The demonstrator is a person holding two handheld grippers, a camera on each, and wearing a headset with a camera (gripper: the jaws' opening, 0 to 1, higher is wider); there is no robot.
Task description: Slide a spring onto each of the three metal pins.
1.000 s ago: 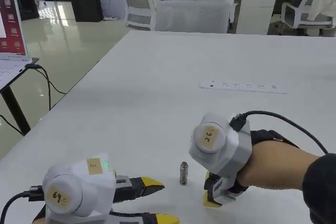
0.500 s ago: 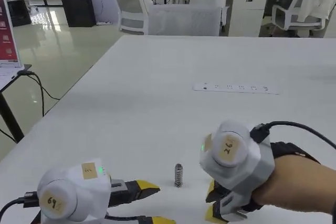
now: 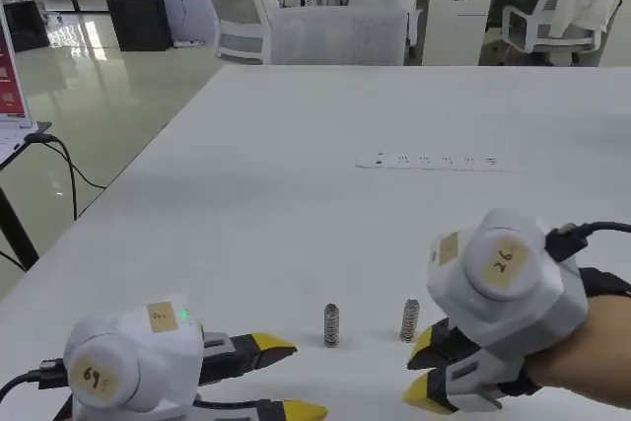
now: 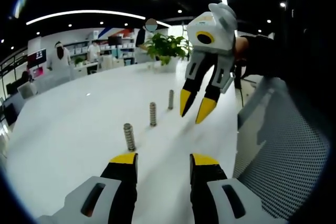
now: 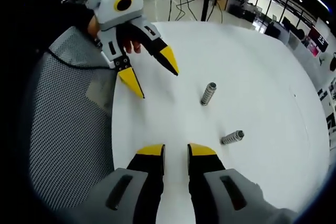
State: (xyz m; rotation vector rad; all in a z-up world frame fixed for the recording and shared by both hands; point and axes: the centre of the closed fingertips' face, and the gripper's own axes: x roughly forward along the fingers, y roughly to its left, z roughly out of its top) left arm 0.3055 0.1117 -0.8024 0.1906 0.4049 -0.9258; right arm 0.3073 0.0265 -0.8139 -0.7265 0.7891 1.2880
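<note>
Three thin metal pins stand upright in a row on the white table [image 3: 296, 204], each with a grey spring around it. In the left gripper view they are the nearest spring [image 4: 129, 136], the middle spring [image 4: 153, 114] and the far spring [image 4: 170, 99]. The head view has two of them [image 3: 331, 324] [image 3: 410, 319]. My left gripper [image 3: 291, 377] [image 4: 164, 159] is open and empty, left of the row. My right gripper [image 3: 419, 370] [image 5: 176, 150] hovers just right of the row, jaws a little apart and holding nothing. It also hangs in the left gripper view [image 4: 194, 111].
A flush power strip [image 3: 434, 160] lies farther back on the table. The near table edge runs right under both grippers, with a mesh chair [image 5: 68, 129] beside it. Office chairs and desks stand beyond the far edge.
My right gripper has drawn back to the right, away from the springs. A second spring on its pin now stands in the open where the gripper was. The left gripper has barely moved.
</note>
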